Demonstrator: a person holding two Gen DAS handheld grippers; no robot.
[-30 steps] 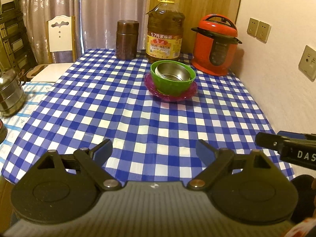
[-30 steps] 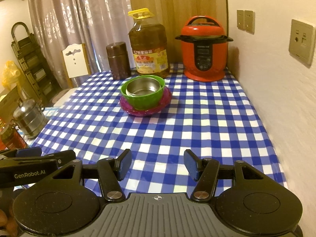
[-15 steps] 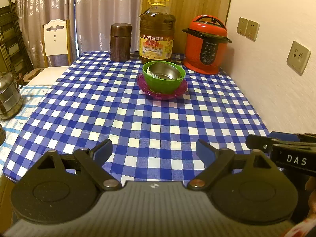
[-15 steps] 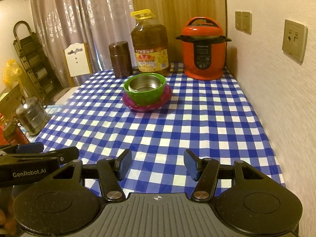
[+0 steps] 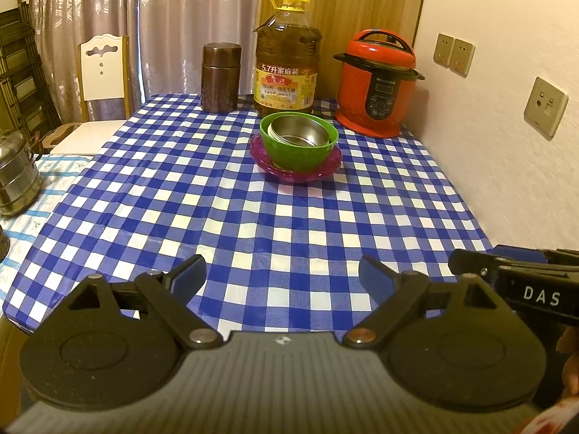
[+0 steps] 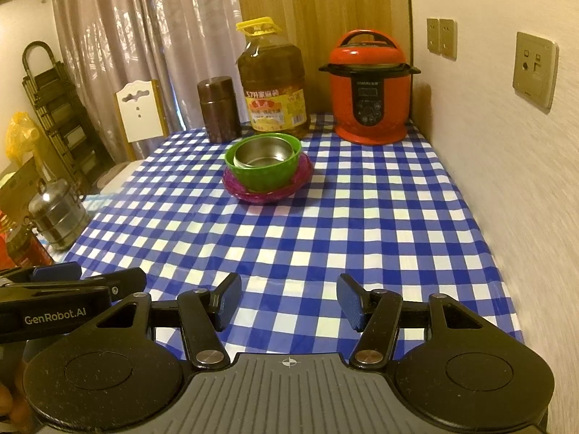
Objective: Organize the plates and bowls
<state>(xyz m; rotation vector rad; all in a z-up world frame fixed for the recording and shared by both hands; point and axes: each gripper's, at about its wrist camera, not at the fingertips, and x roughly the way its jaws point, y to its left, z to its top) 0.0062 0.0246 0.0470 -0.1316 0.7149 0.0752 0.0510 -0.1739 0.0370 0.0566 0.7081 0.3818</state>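
Observation:
A purple plate (image 5: 327, 170) (image 6: 235, 188) lies toward the far side of the checked table. On it stands a green bowl (image 5: 300, 152) (image 6: 266, 175), and a steel bowl (image 5: 298, 133) (image 6: 262, 152) nests inside that. My left gripper (image 5: 282, 276) hangs open over the table's near edge, far short of the stack, with nothing between its fingers. My right gripper (image 6: 289, 300) is open too, also empty, above the near part of the cloth. Each gripper shows at the edge of the other's view.
Behind the stack stand a brown canister (image 5: 220, 77), a big oil bottle (image 5: 287, 58) and a red pressure cooker (image 5: 378, 86). A wall with sockets (image 5: 544, 106) runs along the right. A white chair (image 5: 103, 76) and a steel tiffin (image 5: 16, 177) are at the left.
Both views have shifted slightly, the stack sitting a little differently in frame. The bowls and plate have not moved, and both grippers stay open the same width.

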